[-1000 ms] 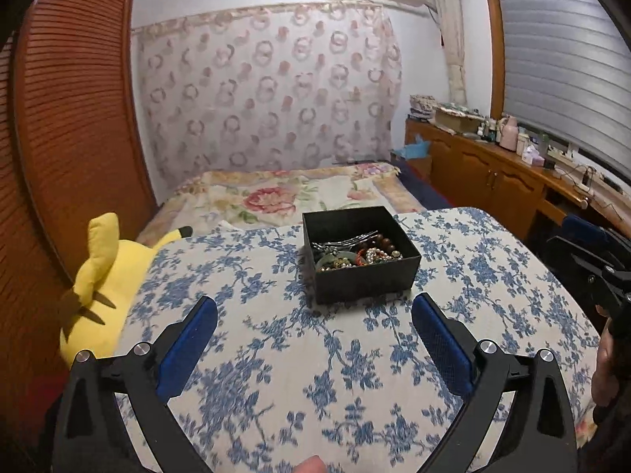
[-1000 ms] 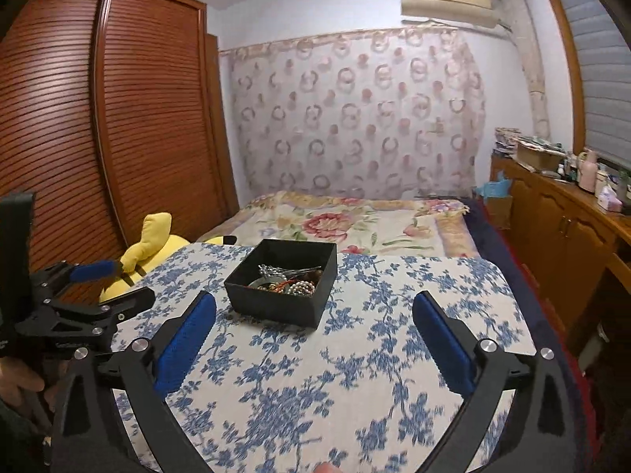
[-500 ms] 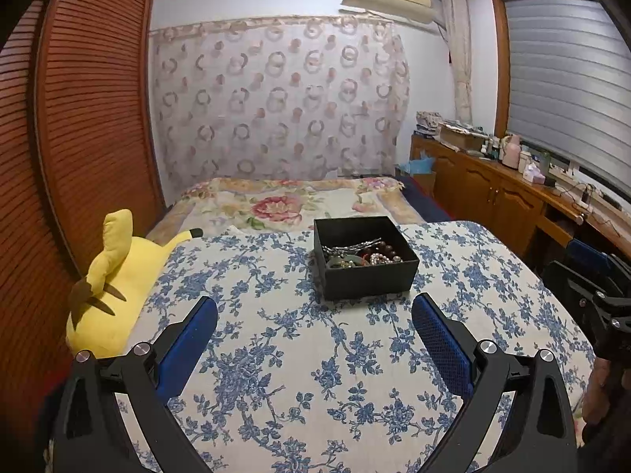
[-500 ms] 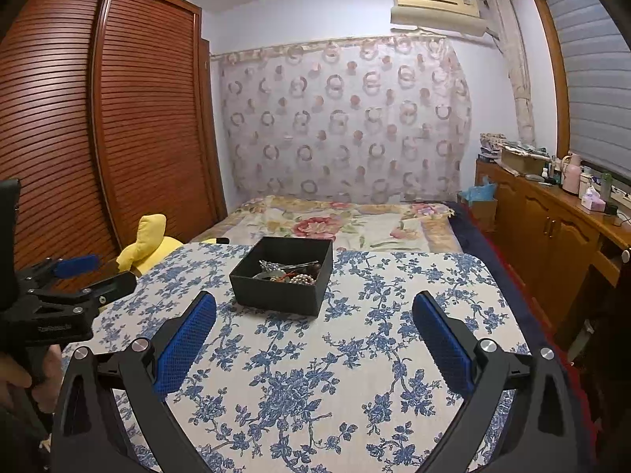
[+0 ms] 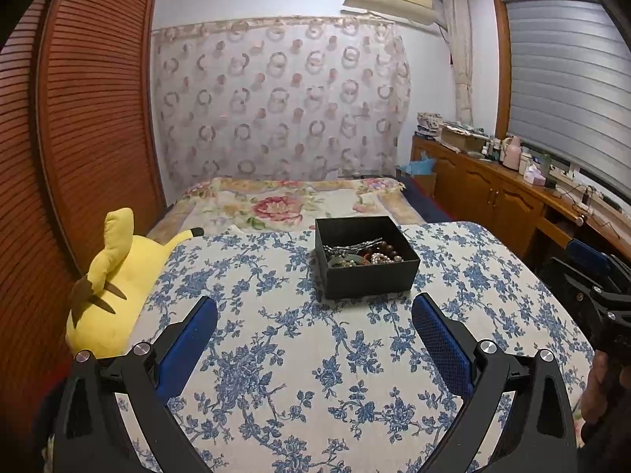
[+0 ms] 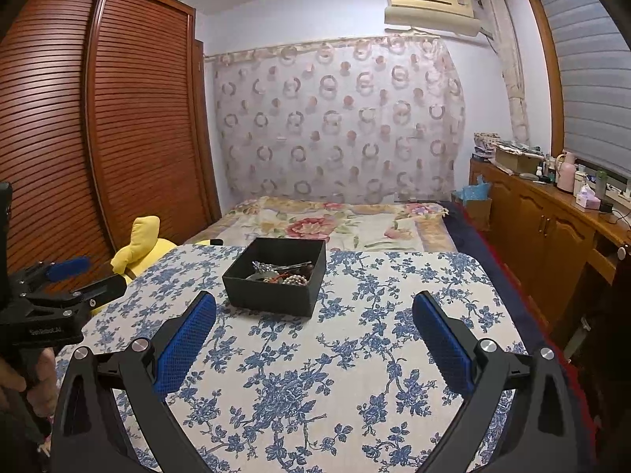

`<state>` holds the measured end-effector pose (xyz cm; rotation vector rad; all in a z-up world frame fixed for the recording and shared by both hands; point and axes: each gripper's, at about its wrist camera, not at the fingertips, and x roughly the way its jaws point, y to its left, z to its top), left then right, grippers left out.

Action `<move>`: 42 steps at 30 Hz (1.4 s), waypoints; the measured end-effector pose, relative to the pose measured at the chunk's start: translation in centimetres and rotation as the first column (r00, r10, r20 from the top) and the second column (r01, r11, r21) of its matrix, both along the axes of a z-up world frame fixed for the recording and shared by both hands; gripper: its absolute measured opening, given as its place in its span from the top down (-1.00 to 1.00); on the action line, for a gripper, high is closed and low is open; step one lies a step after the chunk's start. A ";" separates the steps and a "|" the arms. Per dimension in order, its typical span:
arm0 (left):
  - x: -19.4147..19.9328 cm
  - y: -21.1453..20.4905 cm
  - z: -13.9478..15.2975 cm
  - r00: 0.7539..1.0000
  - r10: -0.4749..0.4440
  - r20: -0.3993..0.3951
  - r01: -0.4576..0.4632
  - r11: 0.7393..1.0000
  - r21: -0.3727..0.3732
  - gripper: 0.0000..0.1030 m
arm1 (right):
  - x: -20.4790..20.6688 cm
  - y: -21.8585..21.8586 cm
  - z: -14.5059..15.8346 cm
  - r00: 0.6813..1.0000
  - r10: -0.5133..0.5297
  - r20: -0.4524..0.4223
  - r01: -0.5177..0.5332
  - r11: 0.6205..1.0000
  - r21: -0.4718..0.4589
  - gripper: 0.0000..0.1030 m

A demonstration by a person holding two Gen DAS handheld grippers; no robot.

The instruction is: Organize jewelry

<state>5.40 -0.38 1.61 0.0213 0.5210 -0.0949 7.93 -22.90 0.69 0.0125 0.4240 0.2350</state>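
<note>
A black open box [image 5: 366, 276] stands on the blue-flowered tablecloth [image 5: 299, 354]; it also shows in the right wrist view [image 6: 276, 291]. Inside lies a heap of jewelry [image 5: 361, 254]: bead bracelets, pearls and metal hairpins, also seen in the right wrist view [image 6: 282, 272]. My left gripper [image 5: 314, 307] is open and empty, just short of the box. My right gripper [image 6: 314, 307] is open and empty, short of the box and to its right. Each gripper shows at the edge of the other's view, the right one [image 5: 595, 276] and the left one [image 6: 51, 283].
A yellow plush toy [image 5: 114, 283] lies at the table's left edge. A bed with a floral cover [image 5: 288, 205] lies behind the table. A louvred wooden wardrobe [image 6: 98, 126] stands left. A wooden cabinet [image 6: 552, 220] with bottles runs along the right wall.
Both grippers have drawn back and tilted up, so the box sits farther away and lower in both views. Both jaws stay open and empty.
</note>
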 end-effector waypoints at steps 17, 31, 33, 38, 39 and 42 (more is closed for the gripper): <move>-0.1 0.0 -0.1 1.000 -0.001 0.002 0.001 1.000 -0.004 -0.85 | 0.2 -0.1 -0.2 1.000 -0.006 -0.005 0.006 1.000 0.000 -0.95; -0.6 -0.7 0.4 1.000 -0.004 0.020 0.004 1.000 -0.005 -0.85 | 0.2 -0.2 -0.5 1.000 -0.006 -0.007 0.006 1.000 0.003 -0.95; -0.6 -0.6 0.4 1.000 -0.006 0.022 0.006 1.000 -0.007 -0.85 | 0.2 -0.1 -0.4 1.000 -0.004 -0.009 0.004 1.000 0.003 -0.95; -0.6 -0.6 0.4 1.000 -0.005 0.022 0.005 1.000 -0.007 -0.85 | 0.2 -0.1 -0.4 1.000 -0.006 -0.007 0.006 1.000 0.002 -0.95; -0.7 -0.8 0.4 1.000 -0.004 0.022 0.004 1.000 -0.006 -0.85 | 0.2 -0.1 -0.4 1.000 -0.005 -0.007 0.005 1.000 0.003 -0.95; -0.7 -0.7 0.5 1.000 -0.004 0.022 0.004 1.000 -0.008 -0.85 | 0.2 -0.1 -0.4 1.000 -0.005 -0.007 0.005 1.000 0.003 -0.95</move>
